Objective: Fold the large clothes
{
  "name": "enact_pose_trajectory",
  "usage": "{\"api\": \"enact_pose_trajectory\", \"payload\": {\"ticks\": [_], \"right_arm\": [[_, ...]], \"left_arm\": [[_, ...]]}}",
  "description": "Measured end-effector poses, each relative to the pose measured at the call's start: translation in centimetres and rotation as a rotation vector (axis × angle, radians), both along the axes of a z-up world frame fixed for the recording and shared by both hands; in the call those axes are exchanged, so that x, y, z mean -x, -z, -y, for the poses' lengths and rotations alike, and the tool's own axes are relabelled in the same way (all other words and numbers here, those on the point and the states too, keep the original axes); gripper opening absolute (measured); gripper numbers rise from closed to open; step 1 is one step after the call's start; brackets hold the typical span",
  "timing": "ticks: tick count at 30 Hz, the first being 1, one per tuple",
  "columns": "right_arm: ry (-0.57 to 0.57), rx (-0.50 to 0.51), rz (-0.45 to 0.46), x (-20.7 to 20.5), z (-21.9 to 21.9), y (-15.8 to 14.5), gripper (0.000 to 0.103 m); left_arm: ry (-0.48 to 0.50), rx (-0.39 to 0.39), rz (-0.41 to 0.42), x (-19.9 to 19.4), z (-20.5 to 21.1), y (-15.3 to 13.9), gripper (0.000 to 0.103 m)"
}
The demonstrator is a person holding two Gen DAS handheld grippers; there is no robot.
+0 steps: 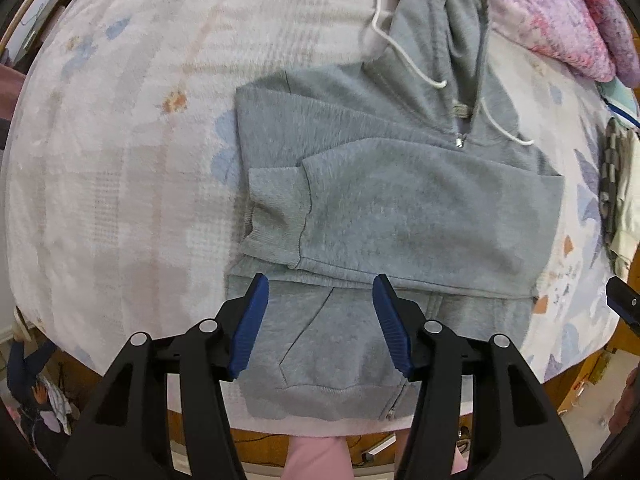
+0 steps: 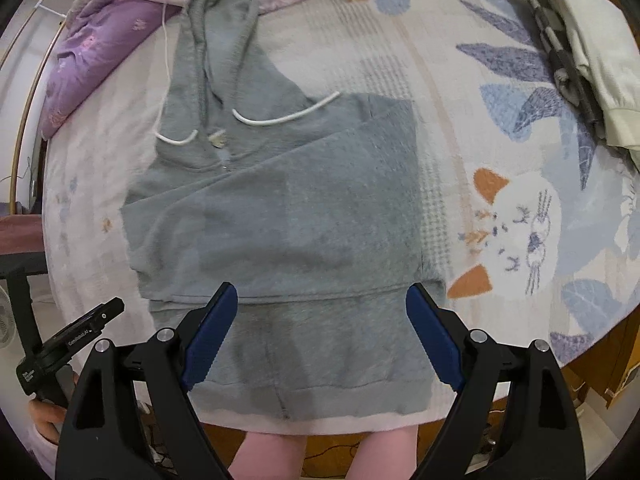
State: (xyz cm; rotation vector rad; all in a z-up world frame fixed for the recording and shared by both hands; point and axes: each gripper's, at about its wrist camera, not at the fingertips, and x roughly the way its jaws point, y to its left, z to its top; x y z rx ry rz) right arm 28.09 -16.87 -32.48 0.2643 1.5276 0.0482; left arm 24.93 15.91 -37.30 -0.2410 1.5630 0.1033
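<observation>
Hoodie [image 1: 400,208], grey with a zip front, lies flat on the patterned bedspread [image 1: 120,152], its hem nearest both grippers. Left gripper [image 1: 320,320] hovers over the hoodie's left pocket area, jaws spread wide, holding nothing. Right gripper [image 2: 320,336] hangs above the hem, jaws likewise apart and empty. Both sleeves lie folded across the chest; white drawstrings [image 2: 280,116] trail from the hood.
</observation>
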Motion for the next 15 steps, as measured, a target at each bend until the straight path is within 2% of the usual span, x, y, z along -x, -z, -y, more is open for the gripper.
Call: {"api": "enact_pose_trajectory", "payload": {"ticks": [7,10,12,15], "right_arm": [[0.044,0.012,0.06,1.2,-2.3,-4.2,0.084],[0.069,-0.012,0.086,1.5,-3.1,-5.7,0.085],[0.083,-0.008,0.098,1.4,-3.6,-6.3,0.091],[0.083,-0.015,0.115,1.0,-4.2,-7.0,0.091]], "left_arm": [[0.047,0.03,0.04,0.8,-1.3,-4.2,0.059],[0.071,0.04,0.05,0.9,-1.9,-5.1,0.059],[0.079,0.041,0.052,0.7,-2.3,-5.5,0.059],[0.075,0.047,0.051,0.2,-2.9,-6.1,0.059]]}}
